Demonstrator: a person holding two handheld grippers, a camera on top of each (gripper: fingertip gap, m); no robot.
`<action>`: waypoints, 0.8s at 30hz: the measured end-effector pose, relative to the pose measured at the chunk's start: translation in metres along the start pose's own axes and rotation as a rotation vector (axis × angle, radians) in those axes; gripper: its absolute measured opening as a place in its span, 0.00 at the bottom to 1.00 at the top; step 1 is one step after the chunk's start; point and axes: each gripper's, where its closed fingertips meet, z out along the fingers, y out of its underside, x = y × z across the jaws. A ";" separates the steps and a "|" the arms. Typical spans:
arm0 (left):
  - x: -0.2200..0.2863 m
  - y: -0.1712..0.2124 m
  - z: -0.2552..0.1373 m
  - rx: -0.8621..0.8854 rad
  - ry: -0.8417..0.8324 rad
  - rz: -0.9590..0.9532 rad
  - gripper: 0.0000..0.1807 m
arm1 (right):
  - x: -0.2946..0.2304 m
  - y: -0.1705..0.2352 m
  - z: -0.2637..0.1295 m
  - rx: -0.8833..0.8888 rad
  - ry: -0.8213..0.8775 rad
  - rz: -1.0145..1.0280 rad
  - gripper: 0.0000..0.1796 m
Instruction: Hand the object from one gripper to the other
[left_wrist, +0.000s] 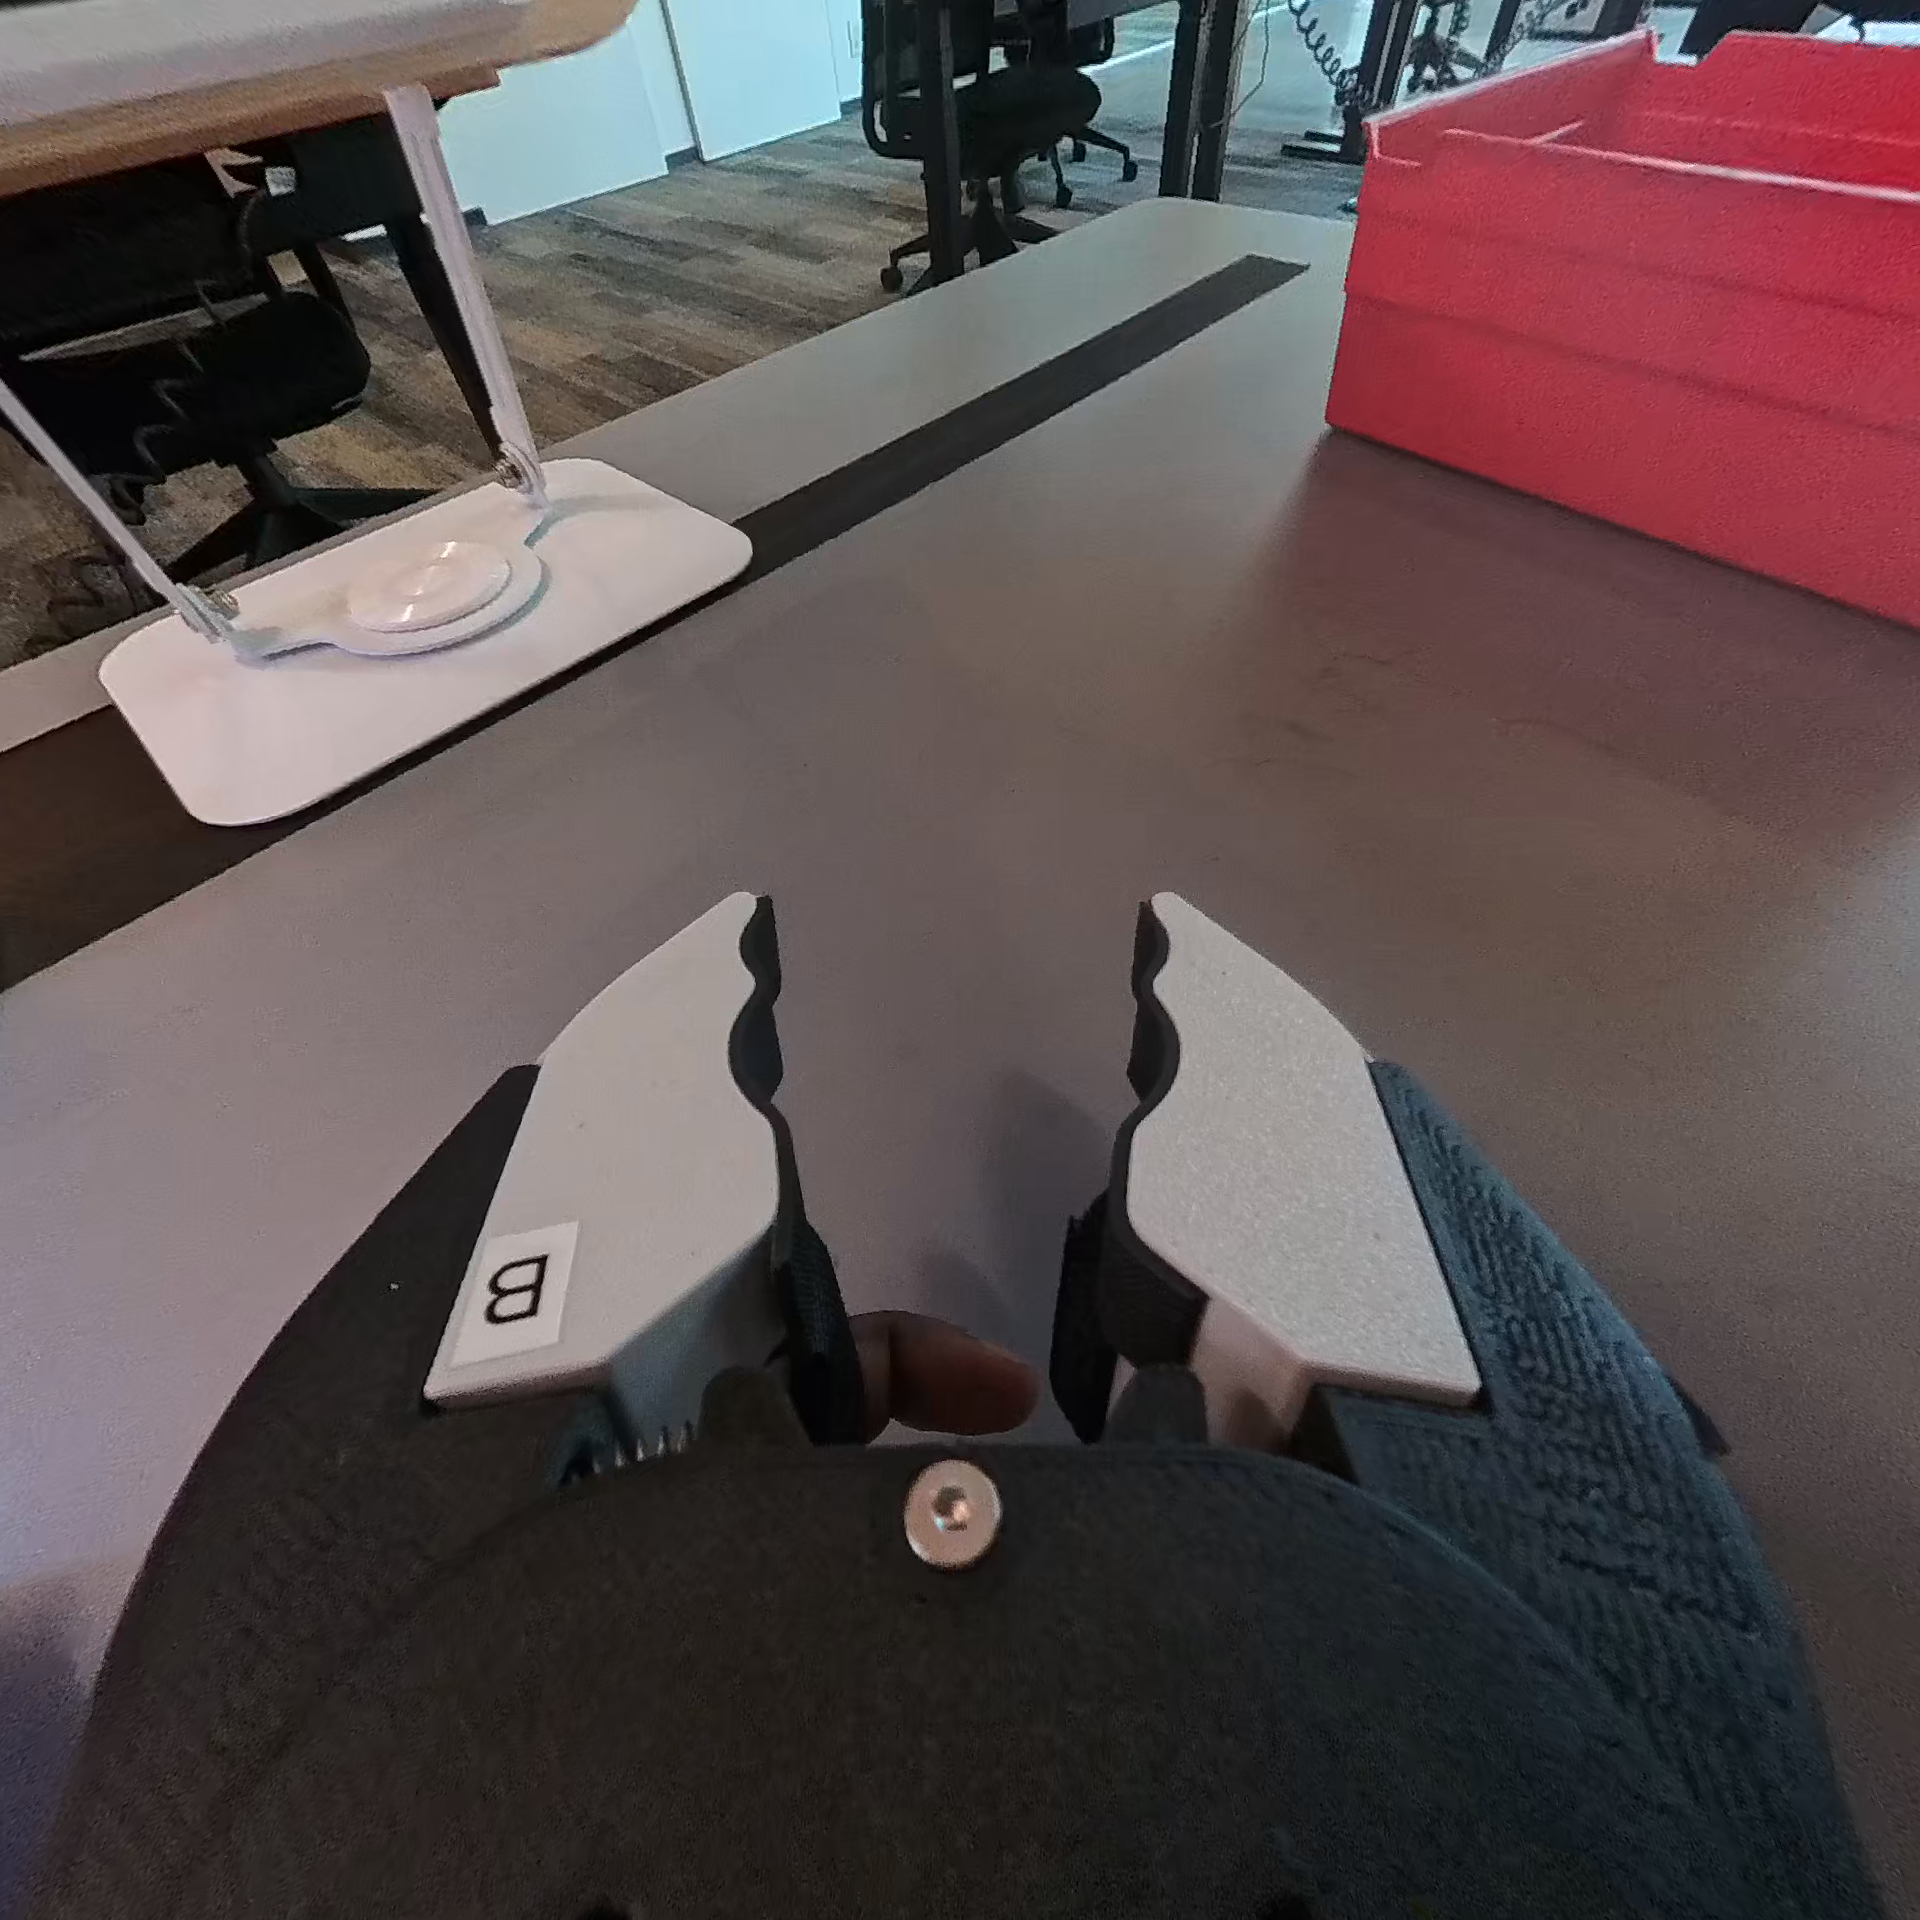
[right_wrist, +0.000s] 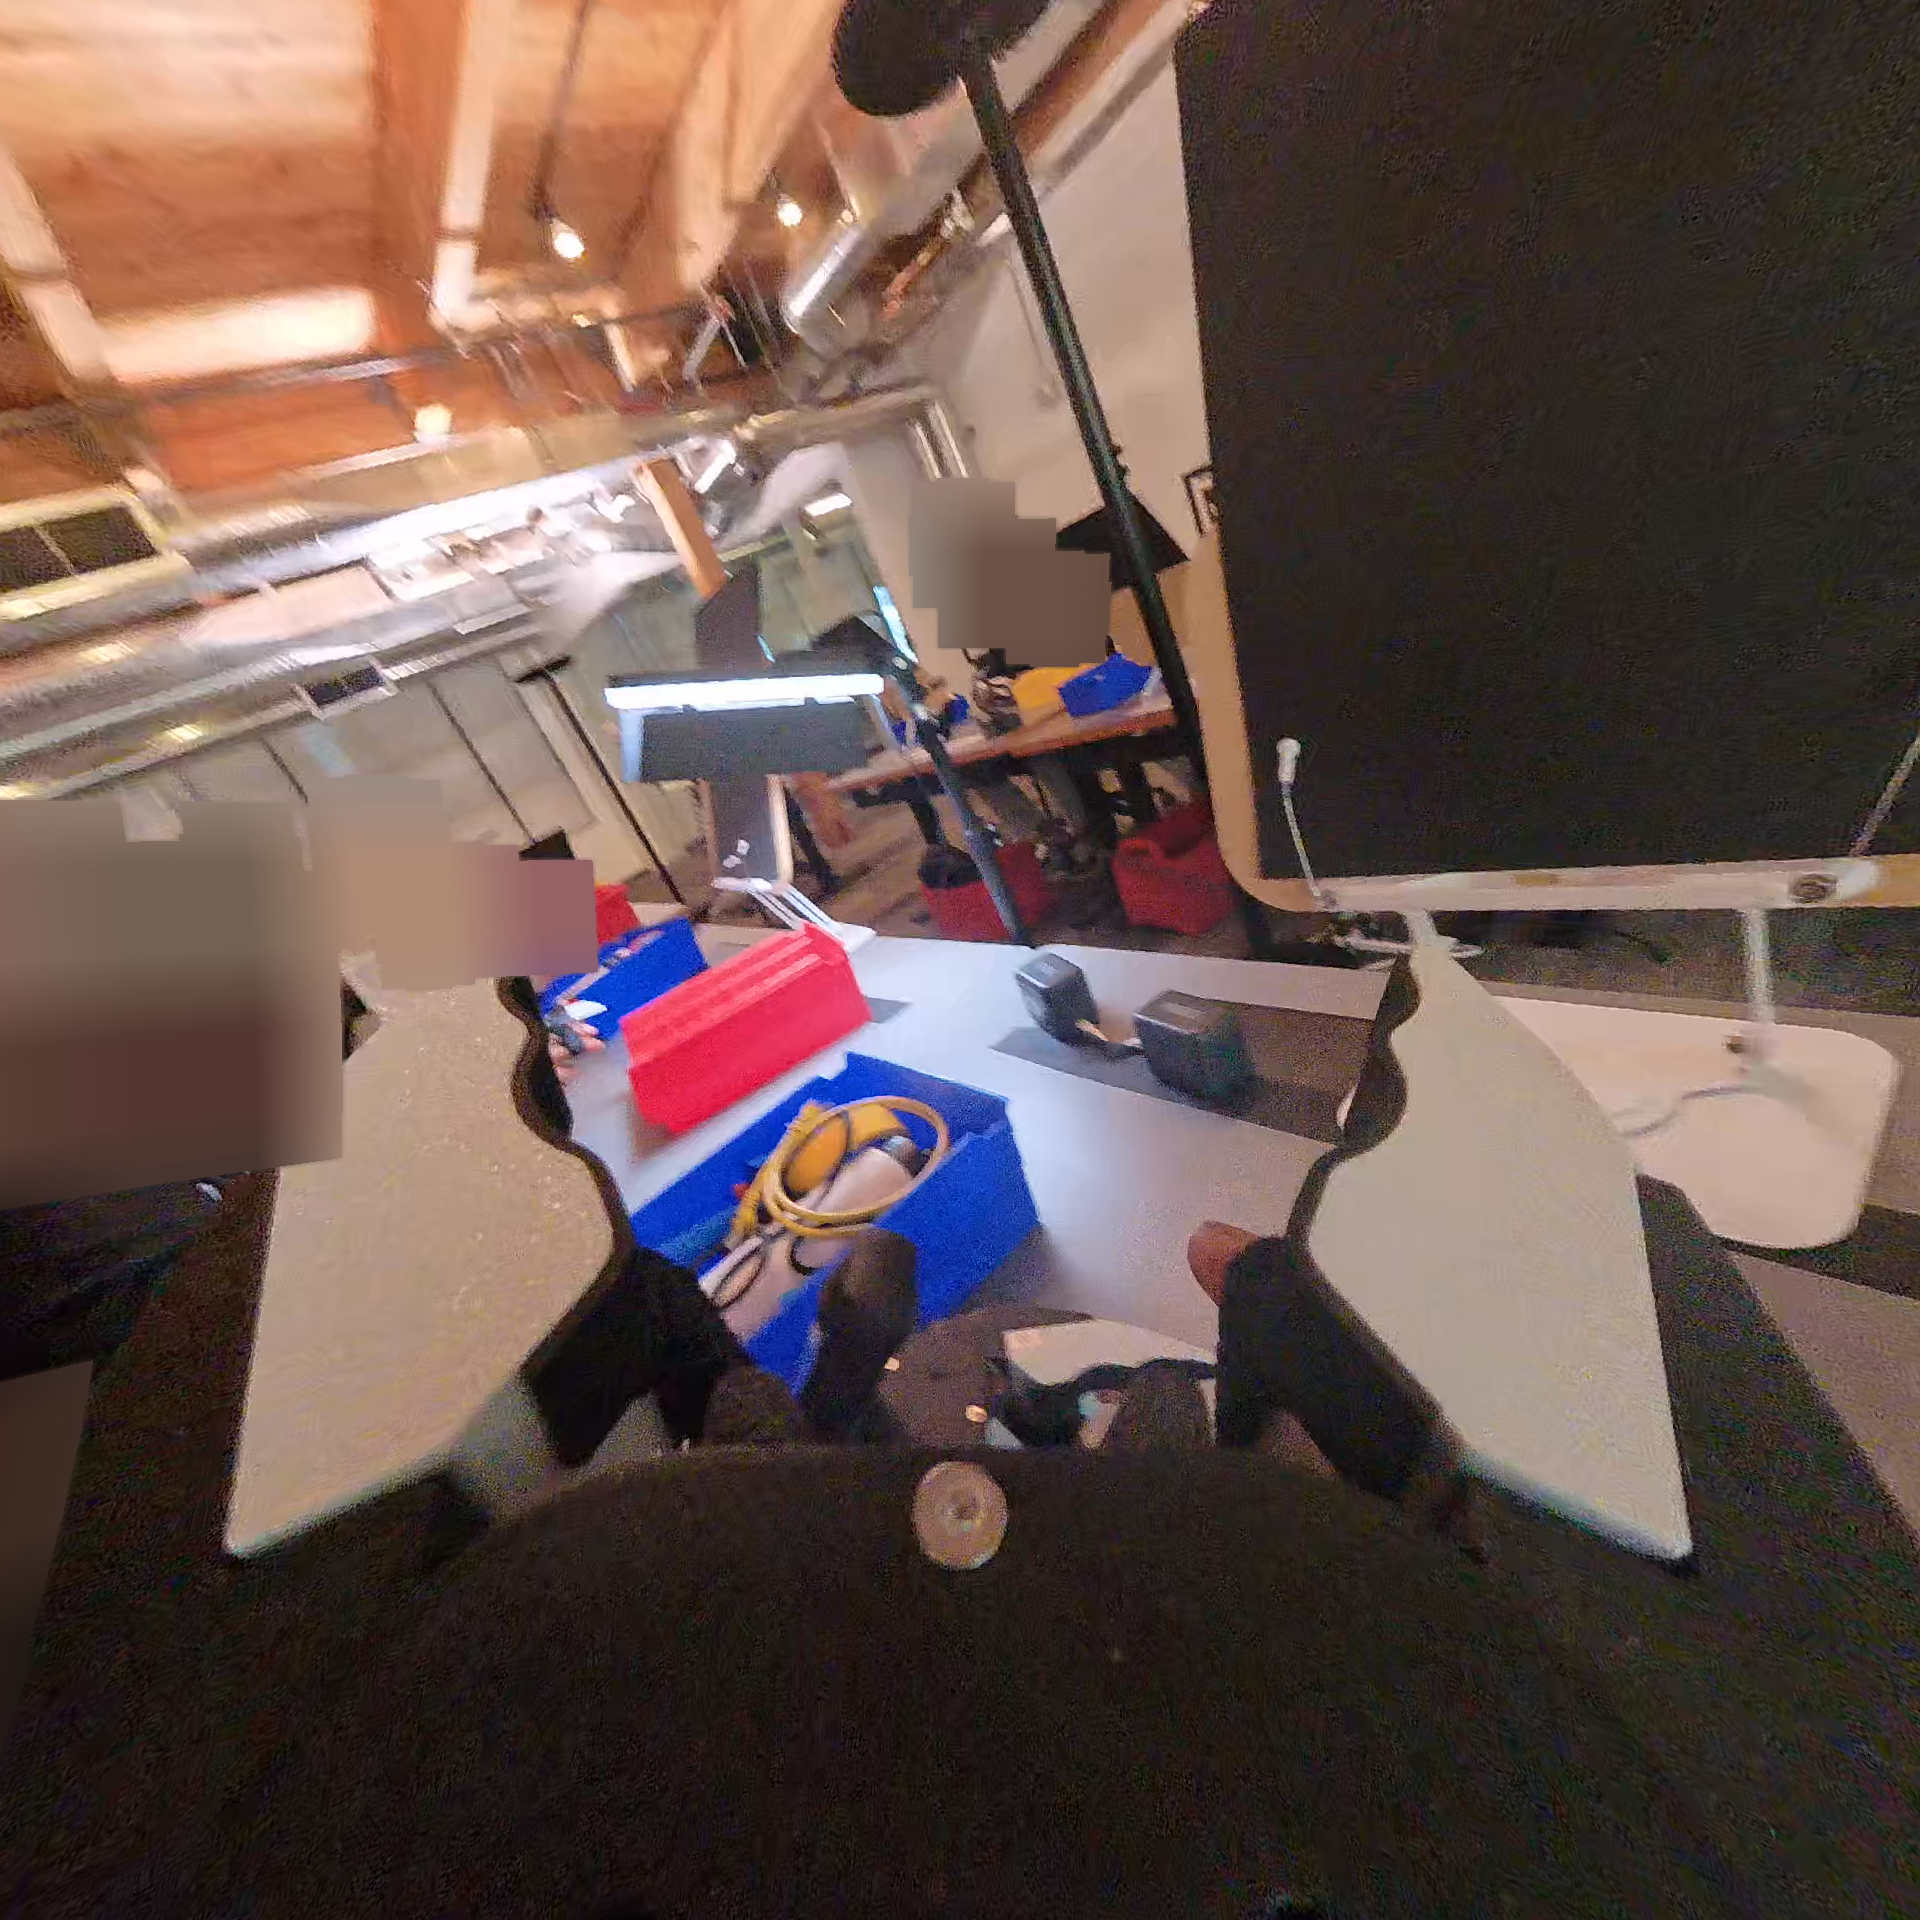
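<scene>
My left gripper (left_wrist: 956, 920) is open and empty, its white fingers (left_wrist: 665, 1060) held low over the grey table (left_wrist: 1039, 748). My right gripper (right_wrist: 961, 1003) is wide open and empty, raised and tilted up above the table. Below it stands a blue bin (right_wrist: 977, 1195) holding a coiled yellow cable (right_wrist: 831, 1164) and other cables. No object is held in either gripper. Neither gripper shows in the other's view.
A red bin (left_wrist: 1621, 343) stands at the table's far right in the left wrist view; a red bin (right_wrist: 738, 1029) also shows in the right wrist view. A white stand base (left_wrist: 416, 644) sits at left. A dark monitor (right_wrist: 1558, 416), black boxes (right_wrist: 1195, 1034) and a pole (right_wrist: 1049, 343) are near. Some 30 cm of space lies between my two pairs of fingers.
</scene>
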 end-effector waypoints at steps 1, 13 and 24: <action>0.000 -0.002 -0.001 0.009 0.000 -0.005 0.36 | 0.011 0.008 0.005 -0.039 0.047 -0.044 0.81; 0.001 -0.005 -0.002 0.024 0.018 -0.032 0.36 | 0.043 0.051 0.028 -0.187 0.242 -0.310 0.71; -0.004 -0.025 -0.012 0.127 -0.008 -0.016 0.36 | 0.020 0.049 0.011 -0.169 -0.150 -0.197 0.58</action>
